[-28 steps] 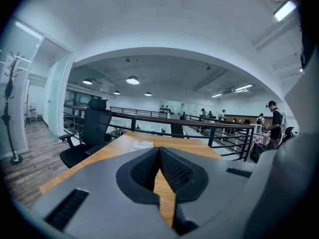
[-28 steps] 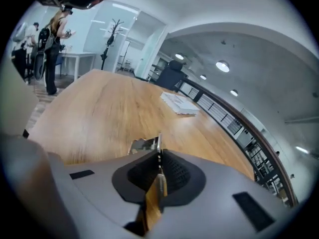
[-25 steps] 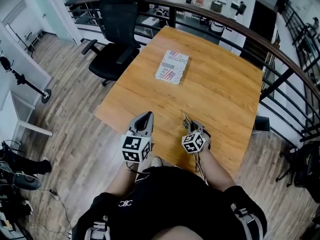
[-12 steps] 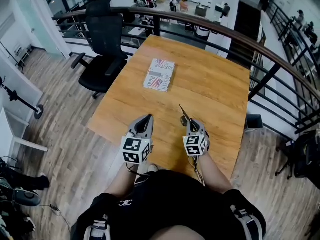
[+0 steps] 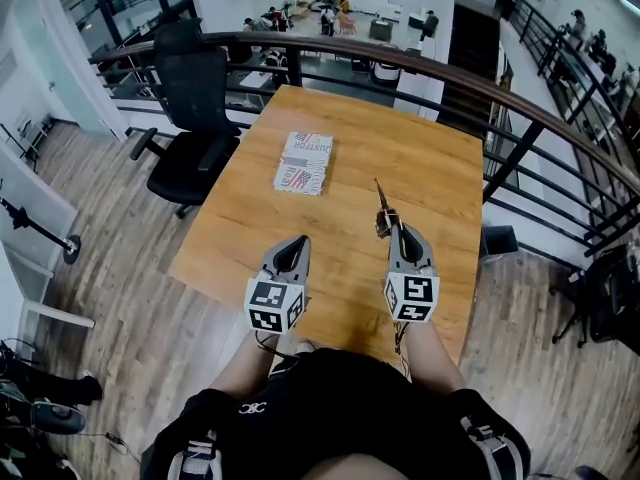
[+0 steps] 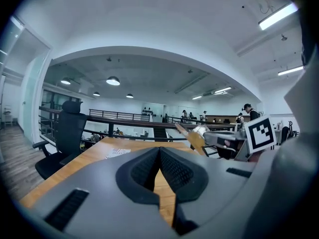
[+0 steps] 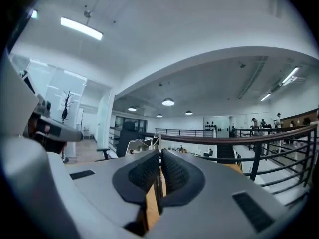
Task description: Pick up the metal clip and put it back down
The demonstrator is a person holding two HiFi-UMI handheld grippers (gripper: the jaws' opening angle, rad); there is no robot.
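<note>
your right gripper (image 5: pixel 396 230) is clamped shut on the metal clip (image 5: pixel 382 208), holding it up above the wooden table (image 5: pixel 450 168) with the clip poking out toward 12 o'clock. your left gripper (image 5: pixel 296 242) sits at 9 o'clock of the right one, jaws together with nothing between them. a printed packet (image 5: pixel 303 162) lies flat on the table at 11 o'clock of the clip.

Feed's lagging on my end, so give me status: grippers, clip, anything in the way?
Status: right gripper shut on metal clip, held above table; left gripper shut, empty; booklet at far side, clear of both.
</note>
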